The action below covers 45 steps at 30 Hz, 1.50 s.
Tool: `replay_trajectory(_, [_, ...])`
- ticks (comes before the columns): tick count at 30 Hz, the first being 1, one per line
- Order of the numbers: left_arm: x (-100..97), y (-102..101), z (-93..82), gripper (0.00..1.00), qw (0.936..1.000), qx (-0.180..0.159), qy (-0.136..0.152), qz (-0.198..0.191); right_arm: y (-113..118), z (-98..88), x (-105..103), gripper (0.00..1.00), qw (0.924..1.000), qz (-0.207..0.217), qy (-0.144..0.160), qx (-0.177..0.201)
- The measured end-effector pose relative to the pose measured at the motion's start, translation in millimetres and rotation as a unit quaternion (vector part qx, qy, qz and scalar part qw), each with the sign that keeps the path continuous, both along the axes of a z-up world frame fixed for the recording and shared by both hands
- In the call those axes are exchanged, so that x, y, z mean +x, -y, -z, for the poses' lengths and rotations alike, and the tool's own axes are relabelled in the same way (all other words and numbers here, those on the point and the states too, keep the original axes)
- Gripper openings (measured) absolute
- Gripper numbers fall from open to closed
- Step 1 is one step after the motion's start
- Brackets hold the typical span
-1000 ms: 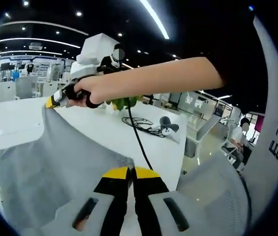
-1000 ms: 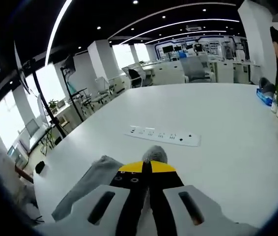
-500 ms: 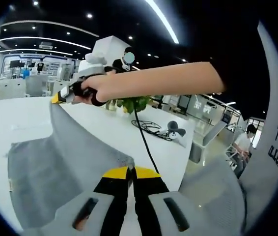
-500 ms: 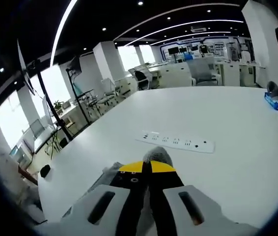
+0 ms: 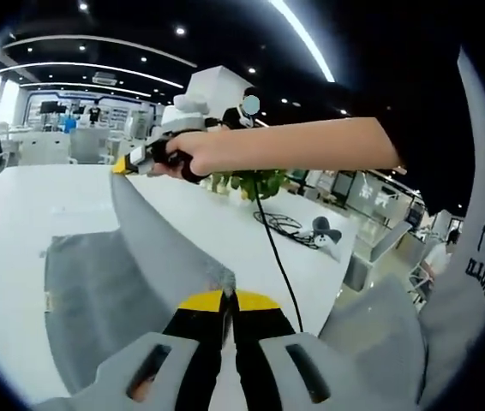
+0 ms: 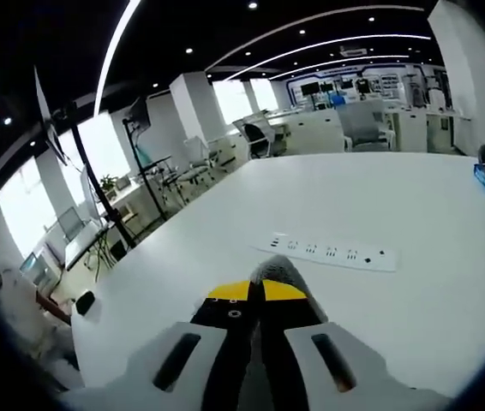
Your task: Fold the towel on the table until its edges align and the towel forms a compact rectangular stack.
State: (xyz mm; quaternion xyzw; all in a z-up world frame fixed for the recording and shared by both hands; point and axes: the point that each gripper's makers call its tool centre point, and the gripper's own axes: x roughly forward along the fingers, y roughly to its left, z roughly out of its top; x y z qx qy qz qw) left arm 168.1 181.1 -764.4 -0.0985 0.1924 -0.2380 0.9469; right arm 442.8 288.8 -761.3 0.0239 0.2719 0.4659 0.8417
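Grey towel (image 5: pixel 118 274) pinched at one corner by the closed left gripper (image 5: pixel 228 301) | far corner clamped in the right gripper (image 5: pixel 128 163), towel edge taut between them above the white table (image 5: pixel 11 214) | cloth looks soft, light, limp: best held by corners | power strip (image 6: pixel 326 252) lies beyond.

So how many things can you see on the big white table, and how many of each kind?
Grey towel: 1
White power strip: 1
Black cable coil: 1
Green plant: 1
Total: 4 things on the white table, with the left gripper and the right gripper each pinching the towel.
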Motion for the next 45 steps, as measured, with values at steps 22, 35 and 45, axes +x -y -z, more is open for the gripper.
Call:
replay_trajectory(22, [-29.0, -68.8, 18.3, 0.03, 0.9907, -0.021, -0.039, -0.129, -45.0, 4.5, -19.0, 0.0, 0.9994, -0.025, 0.016, -0.016])
replay_trajectory(35, [-39.9, -98.6, 29.6, 0.03, 0.9843, -0.008, -0.056, -0.167, -70.3, 13.5, -27.5, 0.0, 0.9993, -0.027, 0.017, -0.022])
replay_trajectory(45, [-43.0, -113.3, 47.5, 0.03, 0.9779, -0.018, -0.077, -0.193, -81.6, 35.0, -29.5, 0.0, 0.9978, -0.041, 0.02, -0.049])
